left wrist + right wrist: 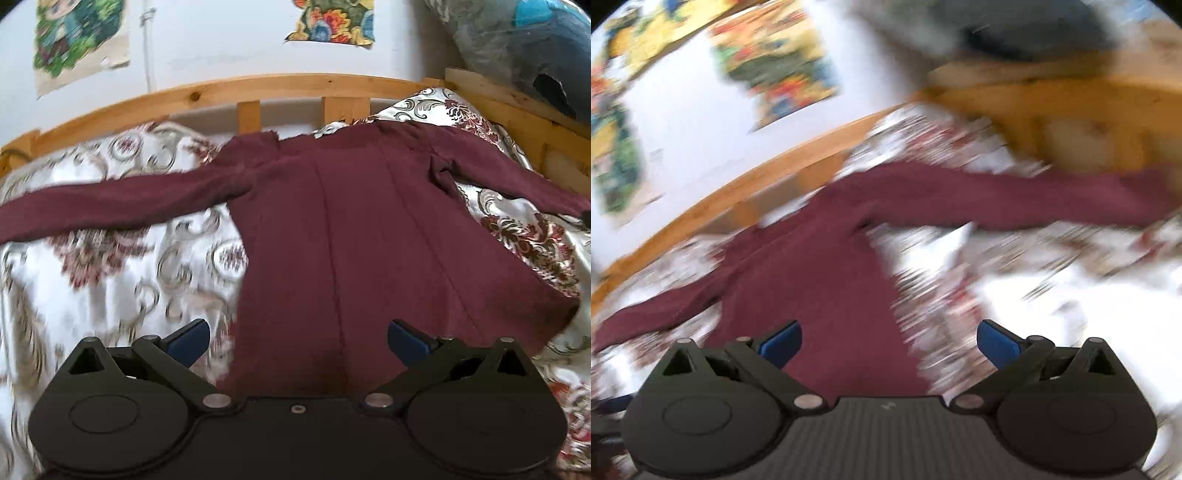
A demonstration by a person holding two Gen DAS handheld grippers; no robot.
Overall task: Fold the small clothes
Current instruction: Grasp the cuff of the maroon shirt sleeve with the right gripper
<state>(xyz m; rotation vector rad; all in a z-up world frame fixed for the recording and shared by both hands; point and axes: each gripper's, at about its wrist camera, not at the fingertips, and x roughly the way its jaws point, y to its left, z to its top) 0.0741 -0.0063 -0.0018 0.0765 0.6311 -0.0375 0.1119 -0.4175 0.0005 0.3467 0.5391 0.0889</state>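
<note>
A long-sleeved maroon knit top [351, 240] lies spread flat on a glossy white bedspread with red floral scrolls [110, 266], sleeves reaching toward nine and three o'clock. The left gripper [297, 341] hovers over the hem at six o'clock, released and empty. The right gripper [888, 343] is likewise released, holding nothing. Folding appears not yet begun; next likely calls for pinching a sleeve or side edge. The right view is badly motion-blurred, and the sleeve ends are cut off.
</note>
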